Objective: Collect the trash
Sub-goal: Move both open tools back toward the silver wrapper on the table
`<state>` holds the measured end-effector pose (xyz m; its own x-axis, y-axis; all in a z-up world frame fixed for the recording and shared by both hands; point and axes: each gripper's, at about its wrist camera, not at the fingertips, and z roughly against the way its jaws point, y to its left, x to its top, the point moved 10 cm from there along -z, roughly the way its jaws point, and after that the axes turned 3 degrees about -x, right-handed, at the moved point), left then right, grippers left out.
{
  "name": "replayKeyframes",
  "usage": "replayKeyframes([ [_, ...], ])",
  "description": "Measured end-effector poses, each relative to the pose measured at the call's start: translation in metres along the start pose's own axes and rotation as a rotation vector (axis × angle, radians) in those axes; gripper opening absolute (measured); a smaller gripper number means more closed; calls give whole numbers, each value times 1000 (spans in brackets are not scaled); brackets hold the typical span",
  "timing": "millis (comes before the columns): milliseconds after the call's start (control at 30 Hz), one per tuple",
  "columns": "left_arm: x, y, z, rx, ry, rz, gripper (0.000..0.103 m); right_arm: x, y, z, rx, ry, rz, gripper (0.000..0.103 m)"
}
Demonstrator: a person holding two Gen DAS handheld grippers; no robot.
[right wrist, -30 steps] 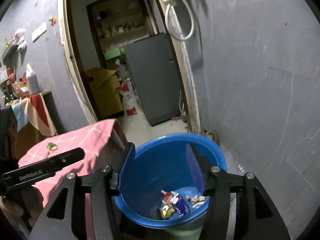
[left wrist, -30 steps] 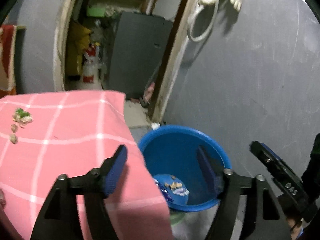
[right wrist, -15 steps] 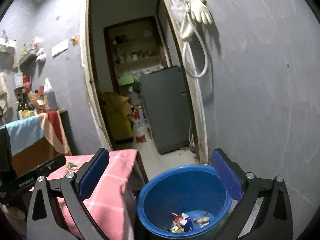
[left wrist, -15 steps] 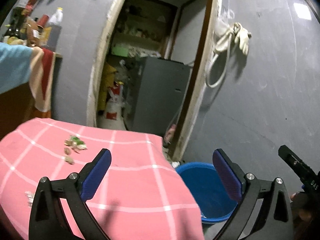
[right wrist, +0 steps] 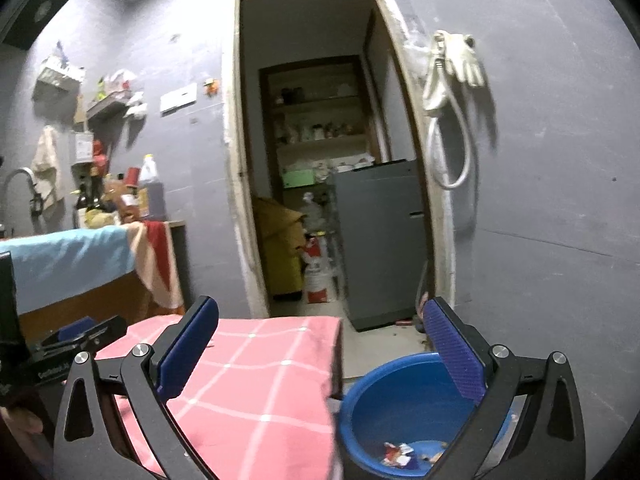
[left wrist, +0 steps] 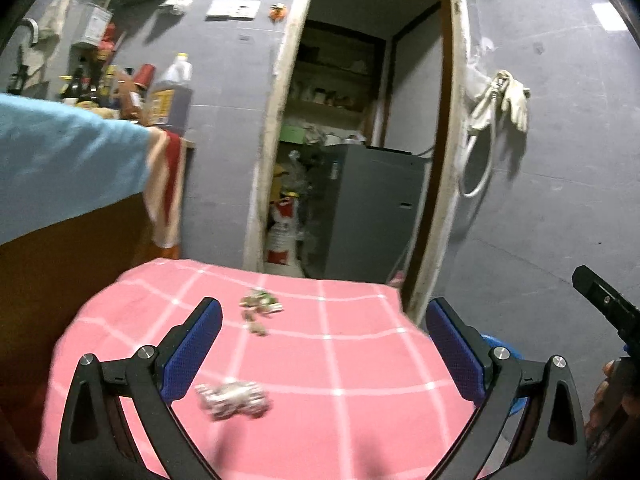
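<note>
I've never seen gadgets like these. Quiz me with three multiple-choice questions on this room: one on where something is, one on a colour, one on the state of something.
1. Where is the crumpled silvery wrapper?
A. in the bucket
B. on the pink tablecloth, near the left gripper
C. on the floor by the doorway

2. What colour is the bucket beside the table?
A. blue
B. green
C. white

3. How do the jaws of the right gripper stand?
A. clamped on a wrapper
C. shut with nothing in them
B. wide open, nothing between the pads

Answers:
1 B: the left wrist view shows it lying on the cloth just inside the left finger.
2 A: its rim and inner wall are plainly blue, with scraps at the bottom.
3 B: the two blue pads stand far apart, having just been opening, with only table and bucket seen beyond them.
</note>
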<state>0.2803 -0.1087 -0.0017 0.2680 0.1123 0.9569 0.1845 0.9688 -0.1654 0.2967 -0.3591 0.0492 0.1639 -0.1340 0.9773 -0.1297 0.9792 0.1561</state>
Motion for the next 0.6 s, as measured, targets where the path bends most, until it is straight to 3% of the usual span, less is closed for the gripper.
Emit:
replayKeyframes([
  [267, -27, 50, 31, 92, 25, 14, 100, -20, 50, -2, 90, 27, 37, 103],
  [600, -60, 81, 22, 115, 183, 107, 100, -54, 82, -18, 142, 131, 92, 103],
])
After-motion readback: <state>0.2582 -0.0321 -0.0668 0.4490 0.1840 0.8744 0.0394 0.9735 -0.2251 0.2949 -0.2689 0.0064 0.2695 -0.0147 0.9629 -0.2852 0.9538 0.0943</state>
